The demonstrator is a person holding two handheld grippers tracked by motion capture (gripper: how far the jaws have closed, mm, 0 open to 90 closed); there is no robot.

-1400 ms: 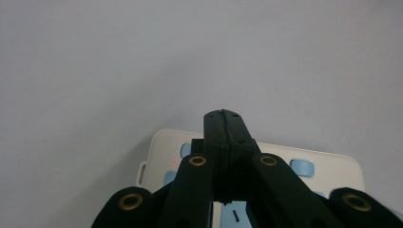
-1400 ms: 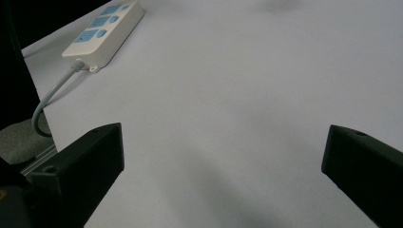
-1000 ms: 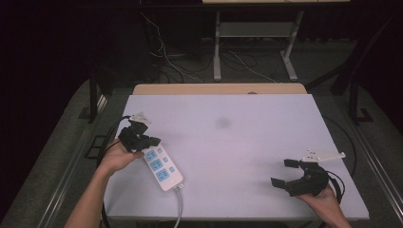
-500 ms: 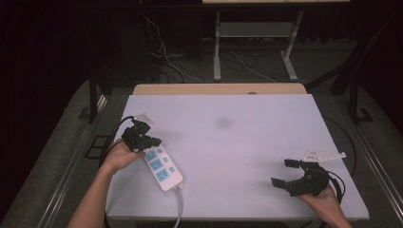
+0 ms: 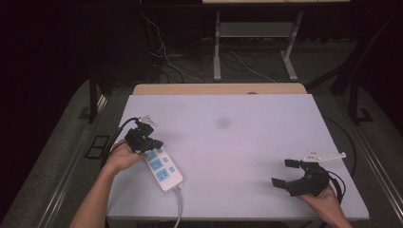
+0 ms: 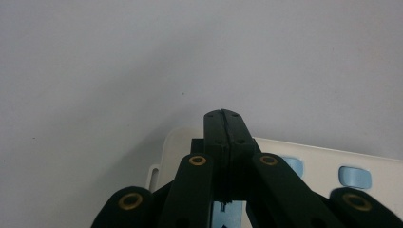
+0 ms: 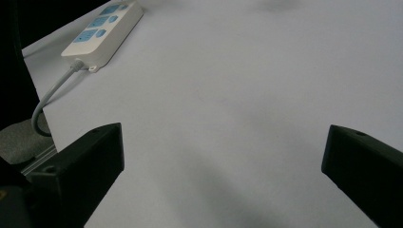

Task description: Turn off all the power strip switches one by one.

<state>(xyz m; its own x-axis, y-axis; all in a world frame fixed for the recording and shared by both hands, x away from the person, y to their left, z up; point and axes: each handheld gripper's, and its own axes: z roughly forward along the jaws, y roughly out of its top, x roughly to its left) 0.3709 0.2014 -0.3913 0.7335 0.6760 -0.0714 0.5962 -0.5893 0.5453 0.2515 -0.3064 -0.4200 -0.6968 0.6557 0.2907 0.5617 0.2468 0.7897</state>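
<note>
At lower left of the high view, the strip [image 5: 163,170] is lying flat on the table [image 5: 247,137], slanted, its cord [image 5: 179,209] trailing off the near edge. The left gripper [image 5: 151,144] is being held over the strip's far end, jaws pressed fully together with nothing between them; in the left gripper view the closed tips are resting over the white casing, blue sockets [image 6: 354,176] showing to the right. Whether the tips are touching the casing or a switch beneath them cannot be told. A push or press on that end is judged to be the step in hand. To be done well, the closed tips are best kept square to the casing and pressed straight down, so that the strip is not being skidded or twisted across the smooth table. At lower right of the high view, the right gripper [image 5: 286,173] is being held well apart from the strip, jaws spread wide and empty; it could be brought over to steady the cord end.
</note>
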